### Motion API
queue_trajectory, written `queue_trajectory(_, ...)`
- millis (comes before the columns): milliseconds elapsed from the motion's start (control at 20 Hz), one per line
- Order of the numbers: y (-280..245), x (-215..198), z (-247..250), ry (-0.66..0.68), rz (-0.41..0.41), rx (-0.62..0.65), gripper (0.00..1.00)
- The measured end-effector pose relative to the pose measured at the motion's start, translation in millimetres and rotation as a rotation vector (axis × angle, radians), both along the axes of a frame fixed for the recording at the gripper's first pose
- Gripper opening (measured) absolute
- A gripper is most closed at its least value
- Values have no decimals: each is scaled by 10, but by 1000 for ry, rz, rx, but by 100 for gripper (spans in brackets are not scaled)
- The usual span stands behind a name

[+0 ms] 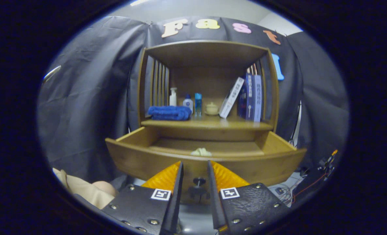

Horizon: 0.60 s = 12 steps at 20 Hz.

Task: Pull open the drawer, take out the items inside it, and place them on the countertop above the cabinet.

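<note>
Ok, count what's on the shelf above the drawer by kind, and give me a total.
Towel: 1
Bottles: 3
Small lidded pot: 1
Books: 4, as far as I can tell
Total: 9

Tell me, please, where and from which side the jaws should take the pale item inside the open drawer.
Probably from above. The pale item lies low behind the drawer front, so only its top is reachable. Lower the open gripper over that front and close across its lumpy middle.

One towel (pixel 169 113) — three bottles (pixel 173 97) (pixel 188 103) (pixel 198 102), three books (pixel 231 97) (pixel 249 96) (pixel 258 97), one drawer (pixel 206 163).
</note>
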<state>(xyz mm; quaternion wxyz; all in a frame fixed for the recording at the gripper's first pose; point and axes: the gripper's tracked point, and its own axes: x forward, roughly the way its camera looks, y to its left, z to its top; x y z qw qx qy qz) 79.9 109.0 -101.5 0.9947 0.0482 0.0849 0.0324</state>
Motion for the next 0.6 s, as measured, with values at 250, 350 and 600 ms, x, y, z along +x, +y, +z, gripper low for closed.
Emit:
queue_trajectory(250,23,339,578,-110,48,18,41)
queue_trajectory(350,50,527,615,-96,64,29,41)
queue_trajectory(600,83,1029,504,-10,97,22,41)
